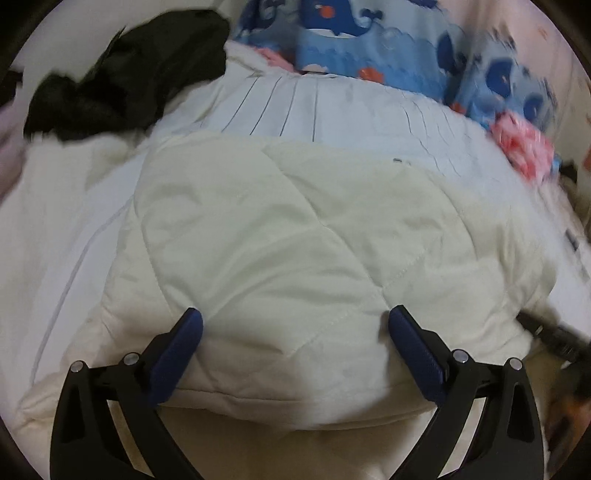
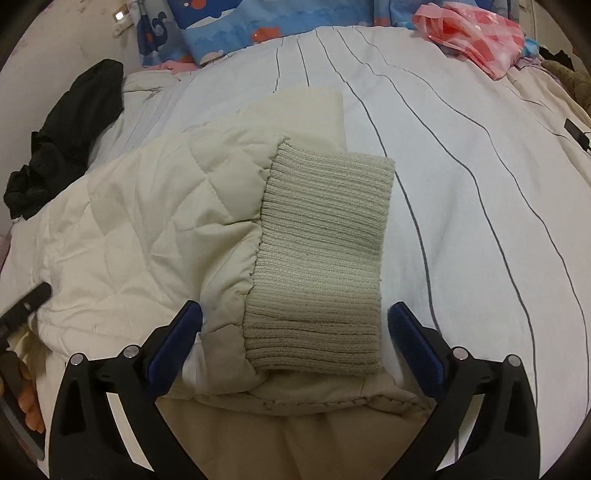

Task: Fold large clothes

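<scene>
A cream quilted jacket lies folded on a white striped bed sheet. My left gripper is open, its blue pads spread over the jacket's near edge, holding nothing. In the right wrist view the jacket lies to the left, and its grey-beige ribbed knit cuff lies flat between my fingers. My right gripper is open and empty above the cuff's near end. The other gripper's black tip shows at the left edge.
A black garment lies at the far left of the bed, also in the right wrist view. A blue whale-print pillow and a pink plastic bag lie at the head. The striped sheet stretches right.
</scene>
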A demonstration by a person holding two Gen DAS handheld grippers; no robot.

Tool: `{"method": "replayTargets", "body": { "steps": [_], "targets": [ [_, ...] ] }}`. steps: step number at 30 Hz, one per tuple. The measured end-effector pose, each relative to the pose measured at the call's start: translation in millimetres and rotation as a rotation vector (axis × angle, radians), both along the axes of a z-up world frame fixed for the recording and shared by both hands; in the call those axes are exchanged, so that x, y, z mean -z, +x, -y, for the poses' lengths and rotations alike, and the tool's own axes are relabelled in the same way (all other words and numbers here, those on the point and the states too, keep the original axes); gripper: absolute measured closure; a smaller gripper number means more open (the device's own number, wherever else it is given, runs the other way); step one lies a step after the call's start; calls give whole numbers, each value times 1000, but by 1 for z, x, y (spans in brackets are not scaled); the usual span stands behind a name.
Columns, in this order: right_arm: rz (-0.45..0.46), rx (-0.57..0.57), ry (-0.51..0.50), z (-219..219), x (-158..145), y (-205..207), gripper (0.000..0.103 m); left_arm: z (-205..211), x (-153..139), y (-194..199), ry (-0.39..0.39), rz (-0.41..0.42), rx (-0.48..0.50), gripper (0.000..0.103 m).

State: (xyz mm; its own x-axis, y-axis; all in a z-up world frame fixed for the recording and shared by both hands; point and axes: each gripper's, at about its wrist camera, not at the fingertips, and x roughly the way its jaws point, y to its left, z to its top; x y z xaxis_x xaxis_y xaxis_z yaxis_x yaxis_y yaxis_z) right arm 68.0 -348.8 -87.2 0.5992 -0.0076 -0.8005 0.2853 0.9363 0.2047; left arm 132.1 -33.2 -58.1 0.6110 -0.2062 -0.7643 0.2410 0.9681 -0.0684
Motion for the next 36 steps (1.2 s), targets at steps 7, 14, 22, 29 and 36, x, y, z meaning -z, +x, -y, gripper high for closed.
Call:
{"method": "replayTargets", "body": {
  "steps": [7,14,22,29,36],
  "targets": [
    [-7,-10,150,18,-6,-12,6,-31,-20,-2,-147,-60,-6,7],
    [1,-34,263,42,-39,-85,6,-104,-59,-40,-340,-57,-51,7],
    [-92,-108,405,63,-51,-186,6,-230,-75,-101,-399,-72,-89,7],
    [-187,-210,580,46,-28,-229,6,-307,-35,-150,-464,-242,-141,7],
    [-271,-285,712,26,-22,-250,6,-310,11,-197,-560,-406,-42,7]
  ]
}}
